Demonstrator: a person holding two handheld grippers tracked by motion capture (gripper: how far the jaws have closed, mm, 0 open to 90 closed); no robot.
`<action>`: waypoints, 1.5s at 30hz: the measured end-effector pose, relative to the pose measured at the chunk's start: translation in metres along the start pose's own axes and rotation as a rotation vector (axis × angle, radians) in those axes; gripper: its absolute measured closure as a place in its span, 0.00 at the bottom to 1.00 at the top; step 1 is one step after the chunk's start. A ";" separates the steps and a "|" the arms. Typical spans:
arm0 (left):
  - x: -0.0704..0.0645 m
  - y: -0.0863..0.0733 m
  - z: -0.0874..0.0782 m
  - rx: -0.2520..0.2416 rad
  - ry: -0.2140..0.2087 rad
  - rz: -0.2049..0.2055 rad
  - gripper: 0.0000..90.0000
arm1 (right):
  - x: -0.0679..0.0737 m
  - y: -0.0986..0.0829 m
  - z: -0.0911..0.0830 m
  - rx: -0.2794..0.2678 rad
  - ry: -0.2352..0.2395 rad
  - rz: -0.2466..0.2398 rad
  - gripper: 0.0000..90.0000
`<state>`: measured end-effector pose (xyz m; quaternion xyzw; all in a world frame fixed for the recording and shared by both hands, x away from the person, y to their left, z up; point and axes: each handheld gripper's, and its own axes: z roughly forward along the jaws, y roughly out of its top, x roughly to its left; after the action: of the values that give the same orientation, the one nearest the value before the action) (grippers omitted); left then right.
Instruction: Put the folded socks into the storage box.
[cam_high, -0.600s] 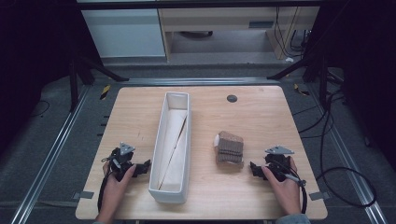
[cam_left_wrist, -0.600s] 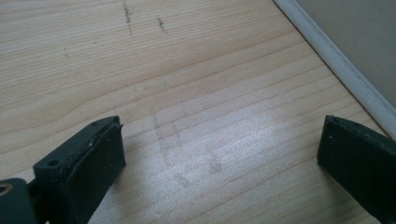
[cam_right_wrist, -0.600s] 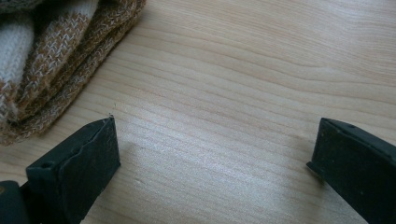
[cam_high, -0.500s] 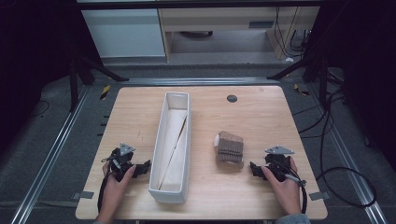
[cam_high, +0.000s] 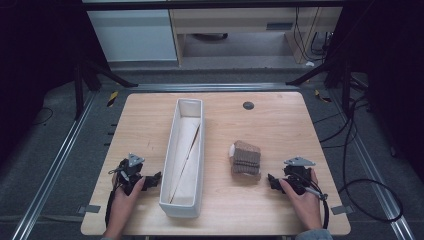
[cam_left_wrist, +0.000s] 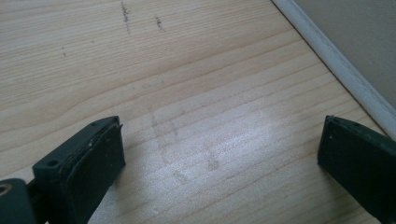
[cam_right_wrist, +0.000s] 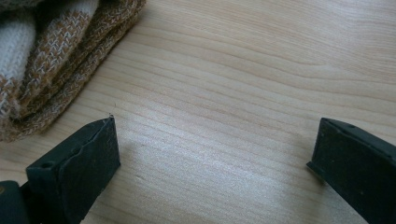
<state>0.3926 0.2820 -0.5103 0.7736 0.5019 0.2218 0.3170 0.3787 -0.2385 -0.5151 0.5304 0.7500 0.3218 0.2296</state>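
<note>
A folded brown and cream knitted cloth (cam_high: 245, 157) lies on the wooden table (cam_high: 280, 125), right of a long white bin (cam_high: 184, 156). The same knitted cloth (cam_right_wrist: 42, 56) fills the upper left corner of the right gripper view. My right gripper (cam_high: 271, 181) rests on the table just right of the cloth, jaws wide open over bare wood (cam_right_wrist: 215, 154). My left gripper (cam_high: 155, 179) sits low at the table's front left, close to the bin's left wall, open with nothing between its jaws (cam_left_wrist: 219, 163). The bin wall (cam_left_wrist: 345, 74) runs along the right of the left gripper view.
A small dark round disc (cam_high: 248, 105) is set in the table near its far edge. Cables (cam_high: 370, 200) trail over the floor at the right. Metal rails (cam_high: 55, 165) run beside the table's left edge. White cabinets (cam_high: 135, 35) stand beyond the table.
</note>
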 end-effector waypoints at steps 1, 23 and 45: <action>0.000 0.000 0.000 0.000 0.000 0.000 0.00 | 0.000 0.000 0.000 -0.002 -0.002 -0.004 0.01; 0.000 0.000 0.000 0.001 -0.004 -0.001 0.00 | 0.016 0.005 -0.036 -0.079 0.036 -0.021 0.09; 0.000 0.001 0.001 0.002 -0.006 -0.001 0.00 | 0.051 0.095 -0.090 -0.019 0.217 -0.252 0.10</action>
<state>0.3934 0.2817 -0.5104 0.7743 0.5014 0.2189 0.3179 0.3618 -0.1903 -0.3850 0.3921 0.8278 0.3530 0.1908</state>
